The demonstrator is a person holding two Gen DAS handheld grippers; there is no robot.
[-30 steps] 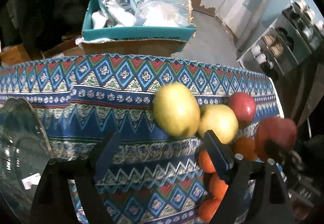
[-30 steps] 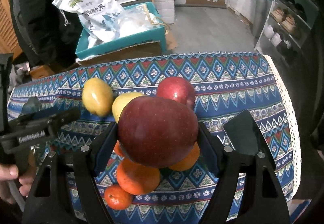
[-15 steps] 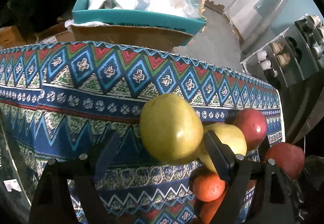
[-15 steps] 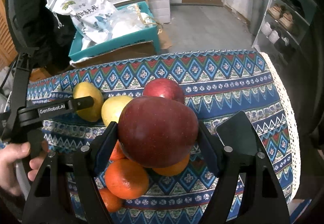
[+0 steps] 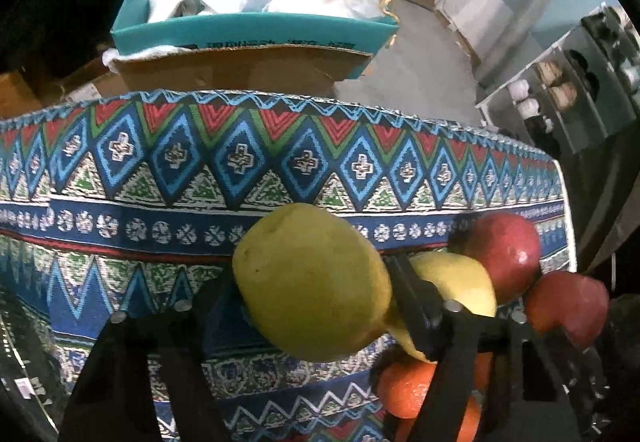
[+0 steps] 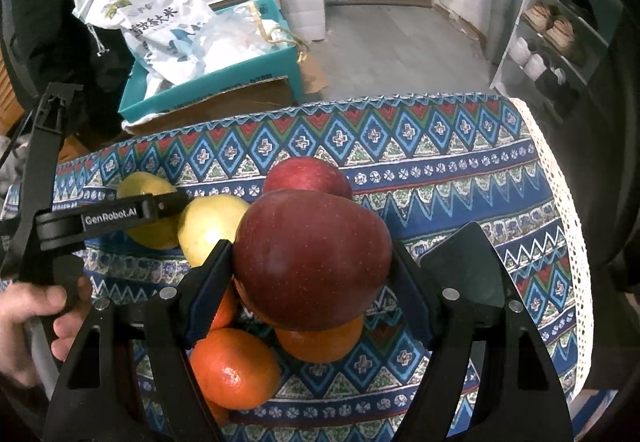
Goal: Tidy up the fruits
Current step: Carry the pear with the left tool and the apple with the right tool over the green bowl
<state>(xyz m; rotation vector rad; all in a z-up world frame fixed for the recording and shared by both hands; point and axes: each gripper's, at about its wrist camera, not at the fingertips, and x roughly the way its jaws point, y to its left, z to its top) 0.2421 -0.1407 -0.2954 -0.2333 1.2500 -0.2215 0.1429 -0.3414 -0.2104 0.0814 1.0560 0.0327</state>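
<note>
My left gripper (image 5: pixel 310 276) is closing its jaws on a yellow pear (image 5: pixel 304 306) that rests on the patterned tablecloth (image 5: pixel 168 226); both pads touch its sides. Right beside it lie a second yellow pear (image 5: pixel 460 282), a red apple (image 5: pixel 500 250) and several oranges (image 5: pixel 404 386). My right gripper (image 6: pixel 312 254) is shut on a large dark red apple (image 6: pixel 312 266), held just above the oranges (image 6: pixel 234 368). In the right wrist view, the left gripper's finger (image 6: pixel 156 208) lies across the gripped pear (image 6: pixel 148 236).
Behind the table stands a teal box (image 6: pixel 216 82) on cardboard, holding a rice bag (image 6: pixel 160 22) and a plastic bag. A shoe rack (image 6: pixel 560 38) stands at the right. The cloth's lace edge (image 6: pixel 576 250) marks the table's right end. A hand (image 6: pixel 24 322) holds the left gripper.
The left gripper has come forward and down over the yellow pear, and its jaws have narrowed onto it. The right gripper keeps its hold on the red apple, almost still.
</note>
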